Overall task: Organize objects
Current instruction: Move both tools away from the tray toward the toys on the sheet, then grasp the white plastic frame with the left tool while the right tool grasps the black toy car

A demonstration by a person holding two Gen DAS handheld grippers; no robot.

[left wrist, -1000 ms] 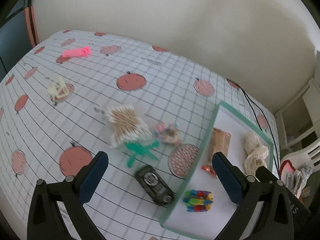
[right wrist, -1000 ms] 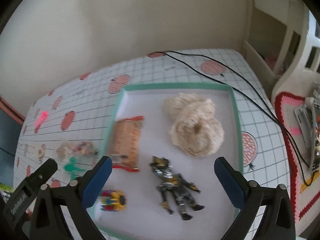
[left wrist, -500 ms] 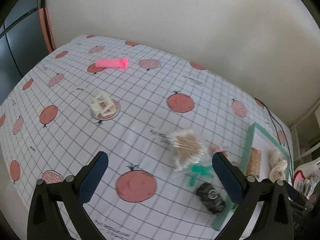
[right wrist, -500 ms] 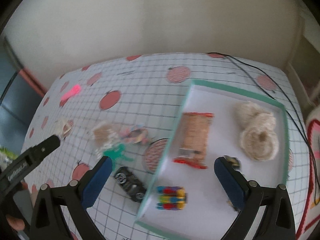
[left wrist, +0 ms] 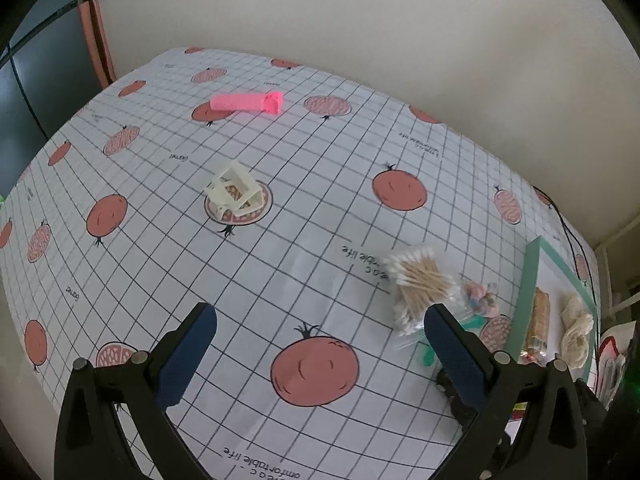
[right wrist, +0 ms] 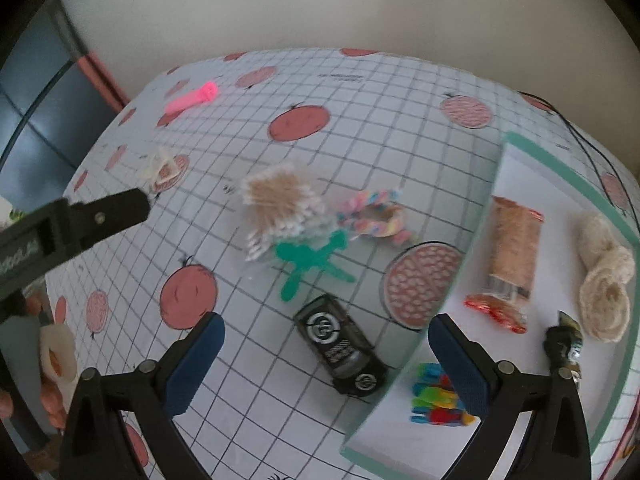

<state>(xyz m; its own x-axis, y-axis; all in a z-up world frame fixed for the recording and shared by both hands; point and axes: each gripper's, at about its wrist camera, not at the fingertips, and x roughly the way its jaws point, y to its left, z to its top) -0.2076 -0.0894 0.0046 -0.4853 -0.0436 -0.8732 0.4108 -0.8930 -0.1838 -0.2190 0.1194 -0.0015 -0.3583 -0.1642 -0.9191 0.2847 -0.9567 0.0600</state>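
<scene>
My left gripper [left wrist: 318, 320] is open and empty above the gridded tablecloth, with a cream plastic clip [left wrist: 236, 194] and a pink tube [left wrist: 248, 102] beyond it. A bag of cotton swabs [left wrist: 420, 284] lies by its right finger. My right gripper [right wrist: 328, 326] is also open and empty. In its view a black toy car [right wrist: 340, 346] lies between its fingers, beside the green-rimmed white tray [right wrist: 560, 160]. Past the car lie a green figure [right wrist: 308, 264], the swabs [right wrist: 280, 200] and a twisted pastel candy [right wrist: 376, 216].
In the tray lie a snack bar [right wrist: 514, 248], a cream knitted piece [right wrist: 604, 280], a colourful toy [right wrist: 436, 400] and a dark figure [right wrist: 564, 344]. The left gripper's body [right wrist: 80, 220] reaches in from the left. A black cable [left wrist: 568, 232] runs behind the tray [left wrist: 528, 280].
The left gripper has swung left, away from the tray and over the middle of the table. The right gripper has shifted left from above the tray to the loose objects beside it.
</scene>
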